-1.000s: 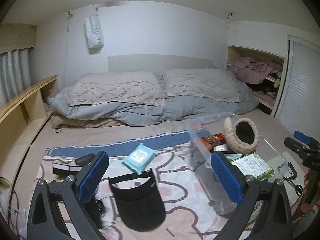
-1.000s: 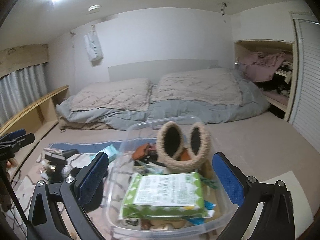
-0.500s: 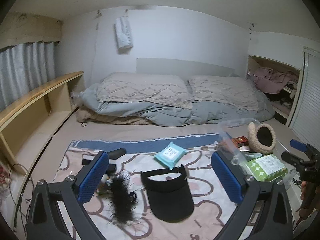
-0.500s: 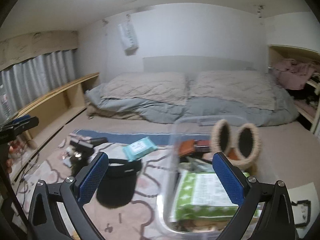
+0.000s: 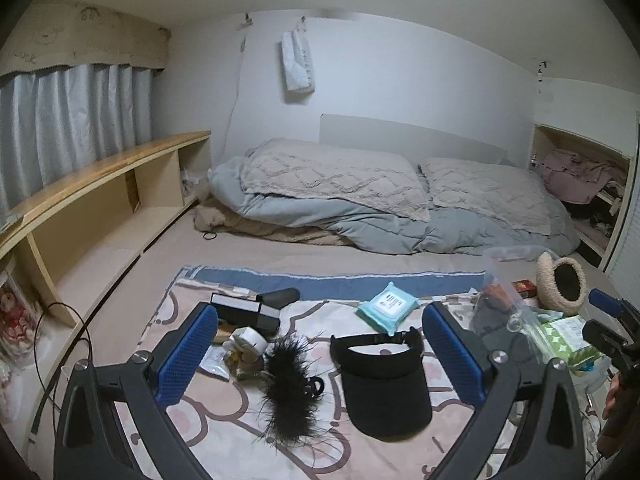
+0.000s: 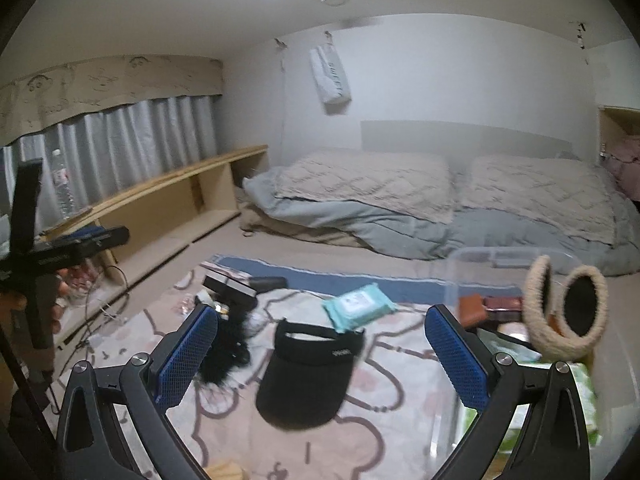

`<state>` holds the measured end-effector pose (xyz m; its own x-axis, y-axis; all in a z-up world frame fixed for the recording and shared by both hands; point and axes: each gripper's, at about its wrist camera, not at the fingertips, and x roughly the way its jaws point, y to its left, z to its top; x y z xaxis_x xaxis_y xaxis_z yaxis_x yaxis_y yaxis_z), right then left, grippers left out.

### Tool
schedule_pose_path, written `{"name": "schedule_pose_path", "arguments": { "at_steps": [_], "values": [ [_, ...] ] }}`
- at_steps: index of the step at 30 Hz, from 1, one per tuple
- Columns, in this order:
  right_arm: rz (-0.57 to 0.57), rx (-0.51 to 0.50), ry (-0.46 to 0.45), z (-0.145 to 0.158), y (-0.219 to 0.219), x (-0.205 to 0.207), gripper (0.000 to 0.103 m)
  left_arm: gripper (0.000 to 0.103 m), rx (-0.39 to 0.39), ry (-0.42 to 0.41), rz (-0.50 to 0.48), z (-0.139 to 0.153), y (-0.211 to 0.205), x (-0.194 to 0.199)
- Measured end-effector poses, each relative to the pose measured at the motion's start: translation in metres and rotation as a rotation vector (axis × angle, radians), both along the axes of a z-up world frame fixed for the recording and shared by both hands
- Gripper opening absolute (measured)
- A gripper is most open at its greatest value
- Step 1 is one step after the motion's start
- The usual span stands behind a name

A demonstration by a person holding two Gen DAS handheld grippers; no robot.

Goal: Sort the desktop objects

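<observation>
A black visor cap [image 5: 382, 380] lies on the patterned blanket [image 5: 224, 444], with a black feathery clip [image 5: 286, 390] to its left and a teal wipes pack [image 5: 387, 305] behind it. A black box [image 5: 244, 314] and small items sit further left. A clear plastic bin [image 6: 516, 264] at the right holds fuzzy earmuffs [image 6: 564, 312], a green wipes pack [image 5: 566, 334] and small boxes. My left gripper [image 5: 320, 354] is open and empty above the clip and cap. My right gripper [image 6: 320, 354] is open and empty above the cap [image 6: 308, 380].
A bed with grey duvet and pillows [image 5: 400, 196] fills the back. A low wooden shelf [image 5: 96, 192] runs along the left wall under curtains. An open closet [image 5: 580, 184] is at the right. Cables [image 5: 52, 344] lie at the blanket's left edge.
Both grippers have swung left, away from the bin and toward the loose items on the blanket. Both stay open and empty.
</observation>
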<state>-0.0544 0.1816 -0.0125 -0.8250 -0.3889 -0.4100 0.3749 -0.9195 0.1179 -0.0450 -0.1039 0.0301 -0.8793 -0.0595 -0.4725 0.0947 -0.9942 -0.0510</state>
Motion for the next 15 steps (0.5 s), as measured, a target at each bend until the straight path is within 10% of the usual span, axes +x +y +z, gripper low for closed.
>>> {"name": "schedule_pose_path", "arguments": {
  "at_steps": [15],
  "values": [
    [0.018,0.096,-0.103,-0.048,-0.043,-0.035,0.103,0.103,-0.012,-0.237,0.043,-0.088,-0.031,-0.037]
  ]
}}
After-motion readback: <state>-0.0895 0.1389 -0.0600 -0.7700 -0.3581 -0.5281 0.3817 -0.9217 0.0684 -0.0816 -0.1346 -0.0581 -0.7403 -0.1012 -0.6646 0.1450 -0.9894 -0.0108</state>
